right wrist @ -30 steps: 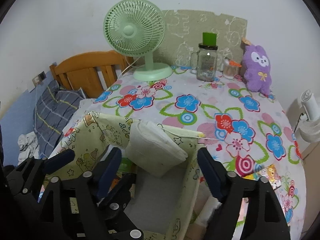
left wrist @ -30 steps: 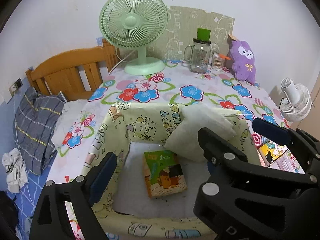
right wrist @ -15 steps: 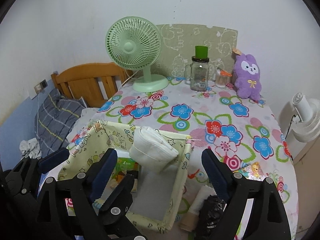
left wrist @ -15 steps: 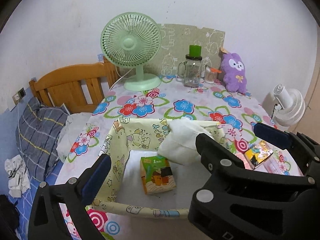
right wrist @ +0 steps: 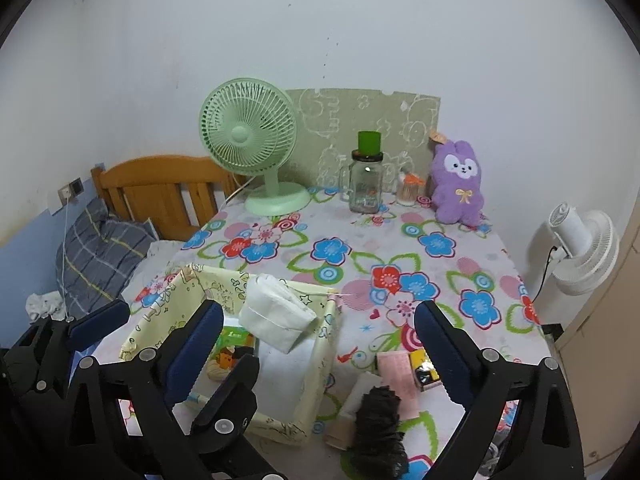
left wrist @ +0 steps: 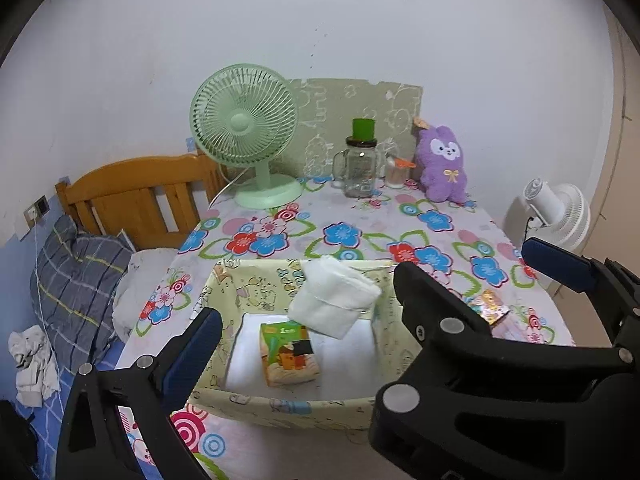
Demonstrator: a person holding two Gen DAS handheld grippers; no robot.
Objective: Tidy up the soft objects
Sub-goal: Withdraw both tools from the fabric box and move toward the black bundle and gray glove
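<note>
left claw point(left wrist: 304, 300) spread wide, holding nothing, above pale yellow cartoon-print fabric bin point(left wrist: 224, 304) | right claw point(right wrist: 318, 340) also spread, empty, over bin's right wall | folded white cloth pouch point(left wrist: 334, 302) draped on bin's far rim | green-and-orange picture box point(left wrist: 288, 352) on bin floor | black crumpled bag point(right wrist: 378, 424) right of bin on floral tabletop point(right wrist: 360, 248)

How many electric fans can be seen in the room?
2. The green desk fan stands on the flowered tablecloth at the back; the white floor fan stands beside the table's right edge.
</note>
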